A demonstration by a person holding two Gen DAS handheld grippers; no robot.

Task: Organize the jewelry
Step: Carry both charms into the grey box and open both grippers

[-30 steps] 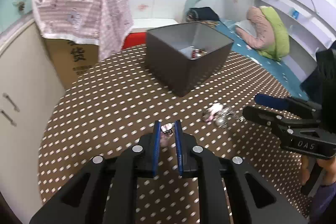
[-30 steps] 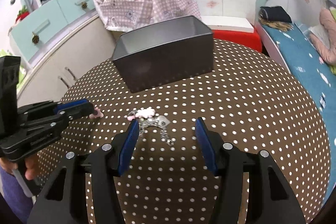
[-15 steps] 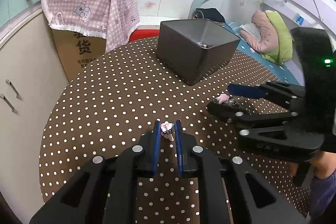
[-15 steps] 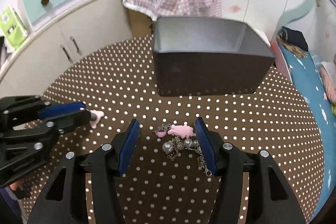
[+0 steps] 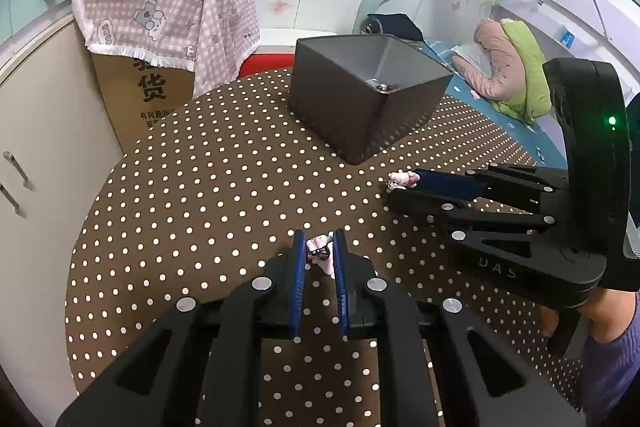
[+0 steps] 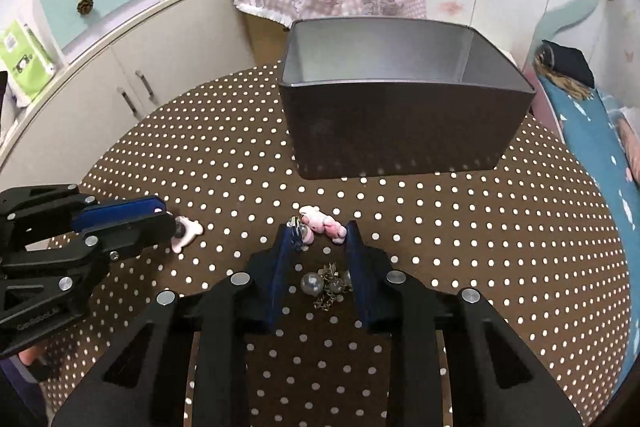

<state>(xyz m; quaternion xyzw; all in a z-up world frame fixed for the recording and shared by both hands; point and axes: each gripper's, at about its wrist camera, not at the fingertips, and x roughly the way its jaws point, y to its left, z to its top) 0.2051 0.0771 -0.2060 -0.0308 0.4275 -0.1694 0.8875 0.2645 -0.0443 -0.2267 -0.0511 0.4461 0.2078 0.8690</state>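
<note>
My left gripper (image 5: 319,245) is shut on a small pink hair clip (image 5: 321,255) just above the dotted table; it also shows in the right wrist view (image 6: 186,231). My right gripper (image 6: 318,233) is open and set down around a pile of jewelry: a pink charm (image 6: 322,223), pearl beads (image 6: 312,283) and a chain (image 6: 332,291) lie between its fingers. The pink charm shows at the right gripper's tips in the left wrist view (image 5: 402,179). A dark grey box (image 6: 400,123) stands beyond it, with some jewelry inside (image 5: 380,87).
The round table has a brown polka-dot cloth (image 5: 208,187). A cardboard box under a pink checked cloth (image 5: 160,11) stands behind the table. White cabinets (image 6: 120,79) are on the left and a bed (image 5: 504,83) on the right.
My right gripper has moved forward and down so the jewelry pile now lies between its fingers, and its jaws have narrowed. My left gripper still holds the pink clip.
</note>
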